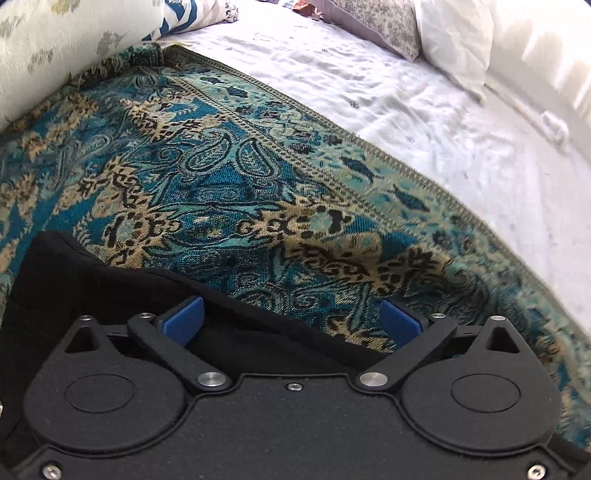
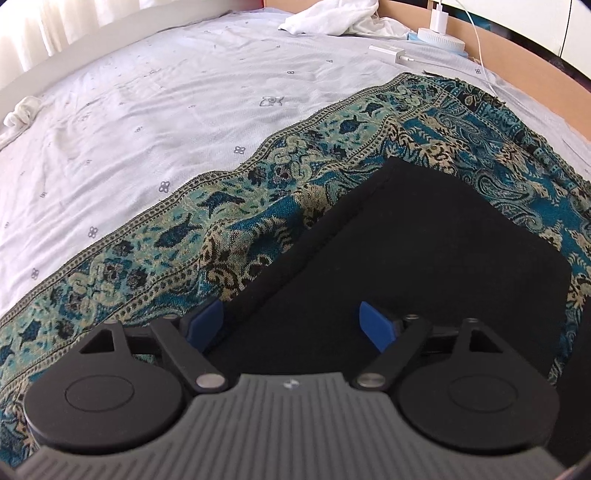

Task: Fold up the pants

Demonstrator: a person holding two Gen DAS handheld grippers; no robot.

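Broadly: bed (image 2: pixel 129 110) with pale sheet, patterned teal throw (image 1: pixel 221 177) spread across it, black pants (image 2: pixel 424 251) lying flat on the throw. Pants already doubled into a long dark panel, by the look of it; far end squared off, visible in right wrist view up and to the right of the jaws, long axis running away from the camera and slanting rightward. Near edge of the panel straight, running diagonally from lower left to upper right, throw showing beside it. Right gripper (image 2: pixel 291 325) directly over the near part of the panel, tilted steeply down, jaws spread wide, nothing between the pads but cloth lying below; left blue pad at the fabric's edge, right pad well inside it. Left gripper (image 1: pixel 291 321) likewise pitched down, jaws wide, holding nothing; black cloth (image 1: pixel 92 280) filling the lower left of its view, edge crossing under the jaws from upper left to lower right, so left pad over fabric, right pad over bare throw. Contact with cloth not certain from either view. Judgement: both hands at the near end of the pants, right one more squarely over it, so probably better placed; coming move likely a pinch of the near edge and a carry along the long axis toward the far end. Pillows (image 1: pixel 443 40) and charger clutter (image 2: pixel 436 29) well apart, no obstruction.
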